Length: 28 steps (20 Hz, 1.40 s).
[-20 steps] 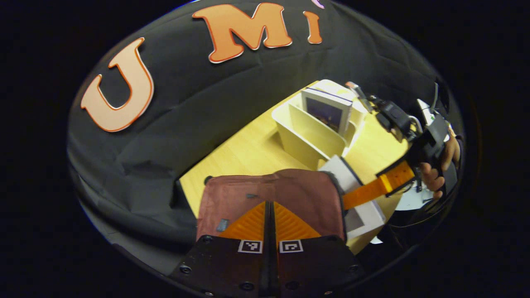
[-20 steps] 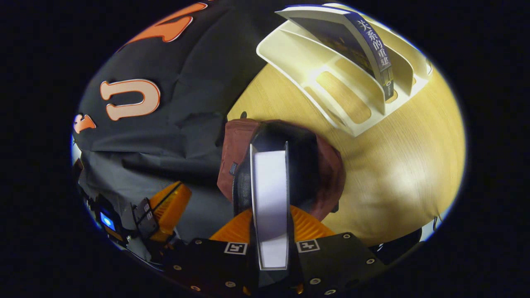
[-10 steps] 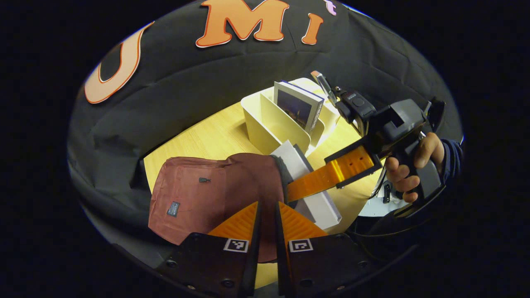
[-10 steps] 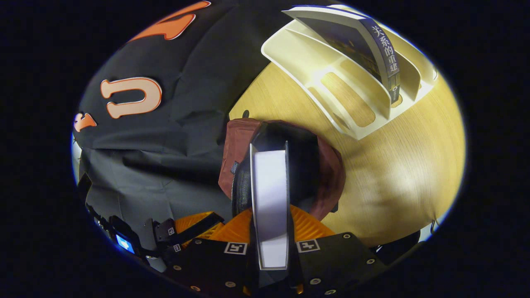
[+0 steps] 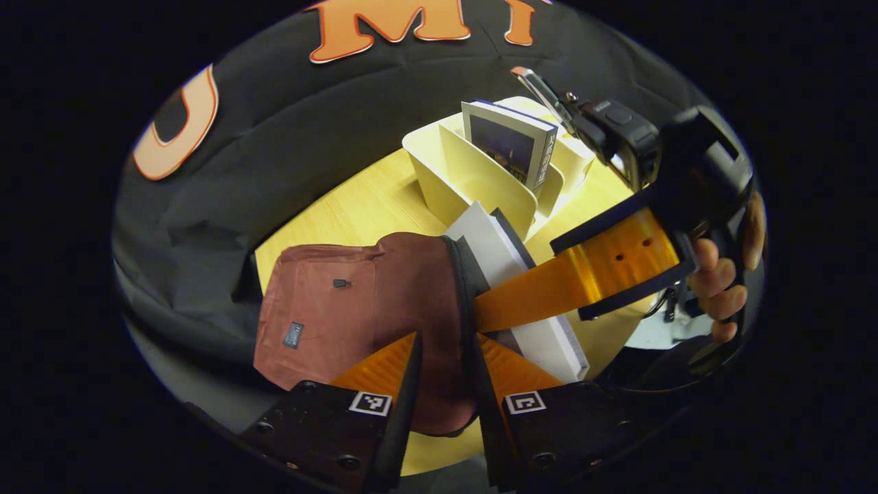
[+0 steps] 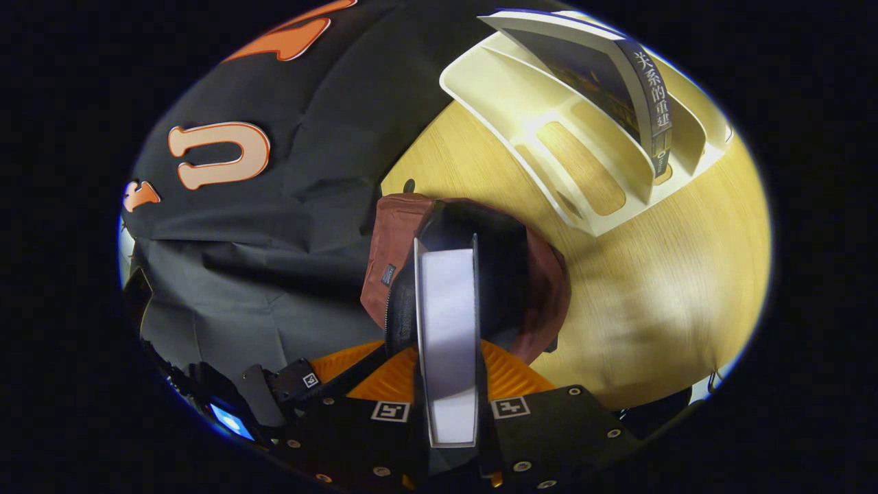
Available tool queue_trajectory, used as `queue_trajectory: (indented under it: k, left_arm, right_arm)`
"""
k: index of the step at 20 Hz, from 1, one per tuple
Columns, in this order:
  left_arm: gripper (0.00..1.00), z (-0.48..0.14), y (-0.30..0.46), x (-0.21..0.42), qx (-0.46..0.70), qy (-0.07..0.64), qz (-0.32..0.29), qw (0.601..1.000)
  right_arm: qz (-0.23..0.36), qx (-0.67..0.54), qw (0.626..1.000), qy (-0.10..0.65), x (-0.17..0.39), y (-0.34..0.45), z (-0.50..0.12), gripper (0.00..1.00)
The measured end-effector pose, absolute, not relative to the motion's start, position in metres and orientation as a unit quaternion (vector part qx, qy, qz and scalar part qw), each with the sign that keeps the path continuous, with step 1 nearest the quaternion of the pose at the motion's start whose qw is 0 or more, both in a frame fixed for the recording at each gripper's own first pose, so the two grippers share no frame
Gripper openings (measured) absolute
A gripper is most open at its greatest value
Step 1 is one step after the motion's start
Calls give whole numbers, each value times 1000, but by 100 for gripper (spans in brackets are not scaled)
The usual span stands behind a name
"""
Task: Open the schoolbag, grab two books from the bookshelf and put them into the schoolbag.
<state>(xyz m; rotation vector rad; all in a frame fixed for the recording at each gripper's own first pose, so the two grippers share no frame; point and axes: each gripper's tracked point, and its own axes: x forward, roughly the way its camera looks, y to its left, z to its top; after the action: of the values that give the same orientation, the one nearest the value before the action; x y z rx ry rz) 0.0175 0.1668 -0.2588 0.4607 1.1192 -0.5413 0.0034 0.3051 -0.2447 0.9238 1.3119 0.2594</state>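
One book [image 6: 447,329] entering schoolbag [image 6: 542,288] | one book [image 5: 511,147] in bookshelf [image 5: 473,185]

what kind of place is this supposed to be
Most likely a staged recording booth set up as a study desk: a black cloth backdrop behind a small wooden table, which carries a cream bookshelf and a reddish-brown schoolbag.

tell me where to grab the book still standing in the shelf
Judging by its pose, take the book by its free top edge, coming from above with the jaws across its covers. It stands upright, leaning in a slot of the bookshelf, whose dividers block its lower sides.
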Motion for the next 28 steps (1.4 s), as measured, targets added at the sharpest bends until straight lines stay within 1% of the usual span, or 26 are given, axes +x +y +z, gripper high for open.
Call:
queue_trajectory:
  k: [1, 2, 4, 6, 8, 11, 15, 18, 21, 24, 28]
  left_arm:
    - [43, -255, 165, 18, 211, 516, -250, 792]
    - [31, -263, 170, 21, 216, 519, -241, 791]
    - [6, -259, 189, 25, 236, 522, -224, 788]
    - [1, -255, 193, 32, 227, 523, -230, 789]
    - [1, -244, 198, 41, 203, 522, -223, 798]
    - [1, -216, 209, 62, 185, 515, -220, 808]
    - [1, -180, 208, 82, 163, 510, -216, 816]
    - [1, -161, 206, 80, 160, 507, -217, 818]
    - [1, -141, 193, 71, 162, 510, -226, 814]
    - [1, -127, 180, 67, 173, 510, -232, 810]
    - [1, -105, 159, 63, 170, 511, -233, 810]
  right_arm:
    - [115, 414, 684, 589, 2, 305, -246, 29]
    - [113, 416, 685, 588, 3, 305, -245, 29]
    - [115, 415, 687, 585, 4, 305, -246, 28]
    - [120, 419, 685, 584, 4, 306, -246, 29]
    - [126, 417, 689, 580, 4, 305, -248, 29]
    - [137, 432, 679, 577, 3, 313, -246, 29]
    - [139, 440, 678, 572, 2, 323, -253, 28]
    - [121, 450, 684, 562, 13, 332, -268, 29]
    - [119, 457, 680, 561, 20, 346, -277, 29]
    - [110, 453, 687, 558, 25, 358, -293, 28]
    - [100, 484, 679, 543, 31, 375, -299, 29]
